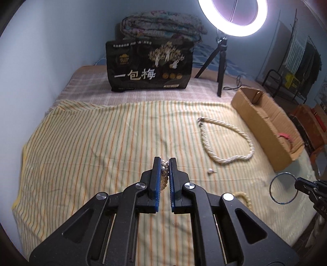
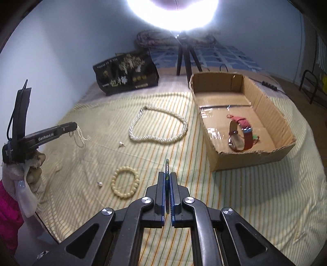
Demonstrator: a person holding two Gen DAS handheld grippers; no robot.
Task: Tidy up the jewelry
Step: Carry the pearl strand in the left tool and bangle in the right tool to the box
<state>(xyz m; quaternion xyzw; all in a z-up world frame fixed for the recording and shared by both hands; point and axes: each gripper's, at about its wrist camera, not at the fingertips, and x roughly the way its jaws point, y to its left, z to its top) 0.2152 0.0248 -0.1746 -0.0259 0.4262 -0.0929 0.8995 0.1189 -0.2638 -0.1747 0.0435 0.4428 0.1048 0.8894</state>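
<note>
While both tools are loaded, the nearest thing in each wrist view is its own catch. The left gripper (image 1: 165, 161) has its jaws clamped on a bunch of pearl strands (image 1: 164, 166), which in the right wrist view dangle from its tip above the striped cloth (image 1: 92, 143). The right gripper (image 2: 167, 174) has its jaws pressed together on a thin metal bangle (image 2: 167, 166), held edge-on so that it shows only as a sliver; from the left camera the same bangle reads as an open ring. Pinching it by the rim looks like the only hold a hoop that thin allows.

Just ahead of the right gripper a cream bead bracelet (image 2: 125, 184) lies flat on the cloth, with a small loose pearl piece (image 2: 100, 184) beside it and another small piece (image 2: 121, 144) farther on. Beyond these a thick twisted pearl necklace (image 2: 158, 127) lies spread in an open loop, all of it apparently waiting to be collected.

To the right stands the cardboard box (image 2: 253, 158), open at the top and low-walled. A watch with a brown strap (image 2: 239, 137) and a red piece (image 2: 242, 120) already lie inside, so I judge it the collecting place, and the bangle is probably headed there.

Farthest off stand a black printed bag (image 2: 126, 73), a ring light on a tripod (image 1: 233, 18) and a folded quilt (image 1: 161, 25).
</note>
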